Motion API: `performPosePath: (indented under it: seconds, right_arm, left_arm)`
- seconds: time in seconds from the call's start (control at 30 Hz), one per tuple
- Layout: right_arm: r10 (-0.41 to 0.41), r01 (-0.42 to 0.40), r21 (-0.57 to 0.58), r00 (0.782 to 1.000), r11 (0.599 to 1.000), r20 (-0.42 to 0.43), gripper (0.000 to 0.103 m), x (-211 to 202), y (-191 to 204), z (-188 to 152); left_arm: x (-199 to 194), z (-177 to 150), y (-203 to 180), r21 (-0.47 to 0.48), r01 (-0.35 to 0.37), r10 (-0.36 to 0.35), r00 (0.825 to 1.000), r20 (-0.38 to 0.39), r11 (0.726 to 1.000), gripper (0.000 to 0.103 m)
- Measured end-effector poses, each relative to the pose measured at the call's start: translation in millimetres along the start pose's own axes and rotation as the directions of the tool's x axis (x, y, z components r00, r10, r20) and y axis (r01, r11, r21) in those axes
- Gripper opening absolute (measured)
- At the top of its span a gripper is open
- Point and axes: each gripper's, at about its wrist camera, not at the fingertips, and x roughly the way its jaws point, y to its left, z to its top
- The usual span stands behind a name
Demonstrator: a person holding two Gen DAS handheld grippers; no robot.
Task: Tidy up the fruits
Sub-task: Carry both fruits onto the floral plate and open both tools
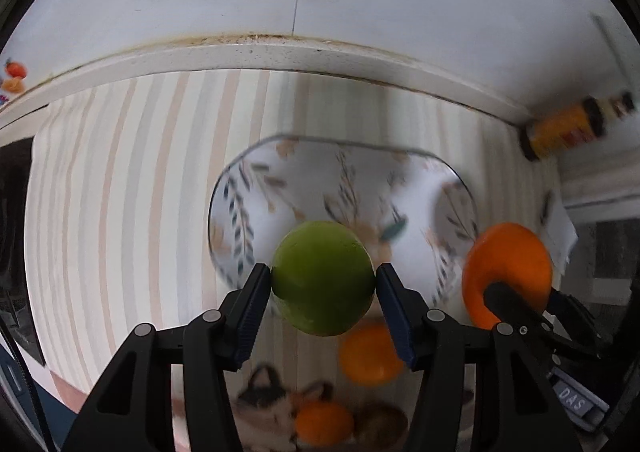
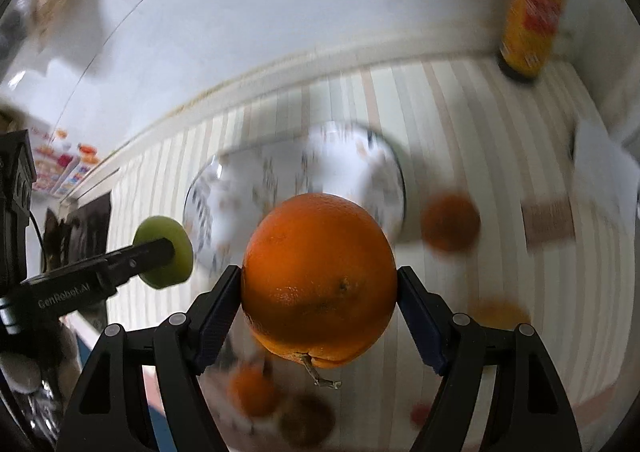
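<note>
My left gripper (image 1: 323, 284) is shut on a green apple (image 1: 322, 277), held in the air over a glass plate with a leaf pattern (image 1: 256, 188). My right gripper (image 2: 319, 292) is shut on a large orange (image 2: 319, 279) with a stem, also above the plate (image 2: 224, 188). In the left wrist view the held orange (image 1: 507, 264) hangs to the right. In the right wrist view the apple (image 2: 164, 256) and the left gripper show at the left. More oranges (image 1: 370, 354) (image 2: 450, 222) and a brown fruit (image 1: 380, 426) lie on the striped cloth below.
The striped tablecloth (image 1: 120, 192) ends at a white ledge and wall (image 1: 280, 56). A yellow-labelled bottle (image 2: 528, 16) stands at the back right corner. A cloth with a cat print (image 1: 268, 408) lies near the loose fruit. Papers (image 2: 596, 156) lie at the right.
</note>
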Motion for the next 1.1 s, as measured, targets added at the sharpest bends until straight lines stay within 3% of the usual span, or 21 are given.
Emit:
performPosePath:
  seconds: [0.17, 0.3, 0.53, 0.77, 0.83, 0.9, 1.1]
  right_arm:
    - [-0.035, 0.034, -0.016, 0.997, 0.999, -0.067, 0.079, 50, 6, 49]
    - [-0.06, 0.056, -0.037, 0.991, 0.998, -0.12, 0.079, 79, 4, 63]
    - [-0.072, 0.063, -0.052, 0.977, 0.997, -0.201, 0.08, 107, 5, 72]
    - [-0.047, 0.049, 0.002, 0.965, 0.999, -0.26, 0.082, 111, 0, 79]
    - [-0.047, 0.051, 0.011, 0.966, 0.999, -0.256, 0.095, 106, 0, 79]
    - [-0.069, 0.068, -0.012, 0.97, 0.998, -0.233, 0.096, 99, 3, 79]
    - [-0.144, 0.131, -0.078, 0.968, 0.988, -0.203, 0.096, 72, 16, 67]
  left_arm:
    - [37, 42, 12, -0.038, -0.023, 0.021, 0.998, -0.063, 0.999, 0.052]
    - [55, 58, 13, -0.065, -0.013, 0.006, 0.994, -0.105, 0.998, 0.052]
    - [73, 59, 8, -0.046, -0.026, 0.017, 0.986, -0.167, 0.999, 0.052]
    - [61, 65, 1, -0.041, -0.04, 0.034, 0.989, -0.143, 0.998, 0.053]
    - [53, 64, -2, -0.019, -0.068, 0.065, 0.991, -0.119, 0.998, 0.061]
    - [47, 60, 0, -0.007, -0.084, 0.083, 0.991, -0.101, 0.996, 0.081]
    - [27, 35, 5, -0.013, -0.105, 0.104, 0.992, -0.073, 0.994, 0.084]
